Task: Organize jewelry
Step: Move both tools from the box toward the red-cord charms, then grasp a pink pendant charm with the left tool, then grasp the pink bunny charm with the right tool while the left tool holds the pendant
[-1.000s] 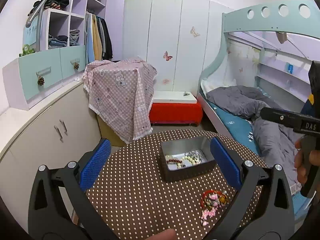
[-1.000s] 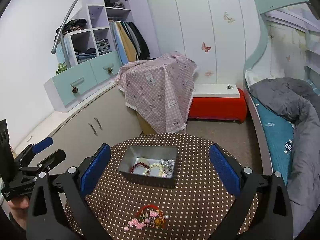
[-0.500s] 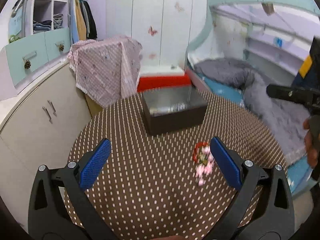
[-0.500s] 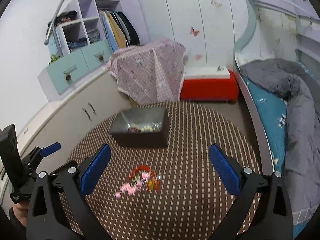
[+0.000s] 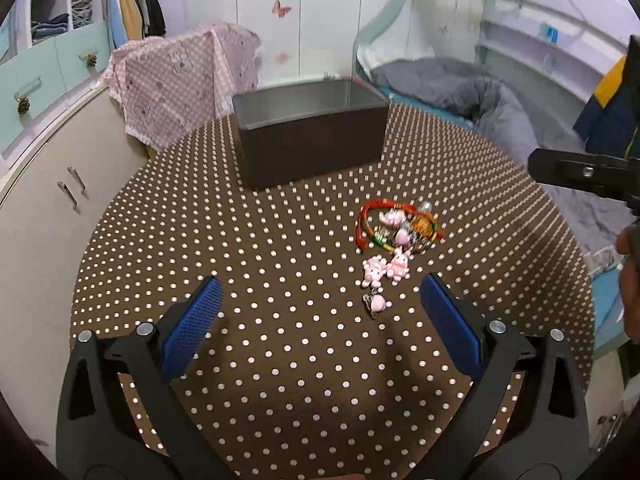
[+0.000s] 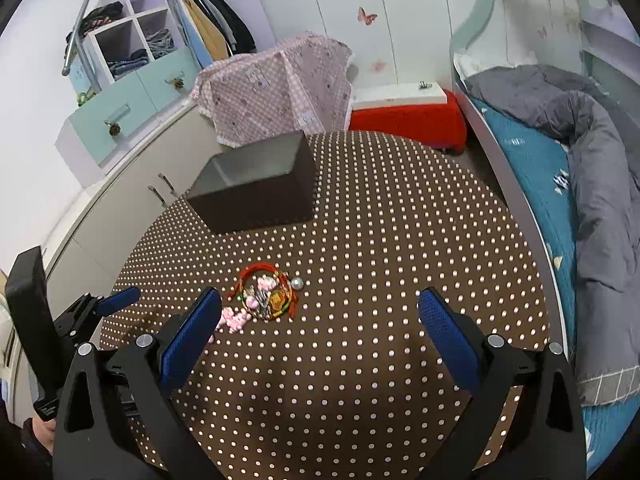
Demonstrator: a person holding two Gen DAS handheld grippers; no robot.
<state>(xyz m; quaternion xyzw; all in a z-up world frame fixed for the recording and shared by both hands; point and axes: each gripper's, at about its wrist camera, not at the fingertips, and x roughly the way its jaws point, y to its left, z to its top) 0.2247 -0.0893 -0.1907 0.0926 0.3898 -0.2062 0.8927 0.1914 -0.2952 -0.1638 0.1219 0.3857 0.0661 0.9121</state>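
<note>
1. Left wrist view: the left tongs (image 5: 318,314) have dropped low over the round worktop with the brown, white-dotted cloth (image 5: 224,240) in the last second. The dark rectangular box with a grey lining (image 5: 312,136), whose inside was visible a second ago, now shows only its front wall. The tongs are spread wide and hold nothing. The tangle of red cord bracelets and pink charm trinkets (image 5: 394,240) lies on the cloth in front of the box, toward the bed side, just ahead of the tongs' blue right pad and not between the pads. The right tongs show only as a black bar near the view's right edge.

2. Right wrist view: the right tongs (image 6: 320,334) have come down too; they are spread and empty. The same jewelry tangle (image 6: 266,298) lies in front of the box (image 6: 256,184), just beside the blue left pad, pink charms nearest it. The left tongs (image 6: 100,310) sit at the worktop's edge on the cupboard side.

3. Meaning: both tools have descended toward the loose pile, so a pick-up looks close; the tangle is not yet in the box.
</note>
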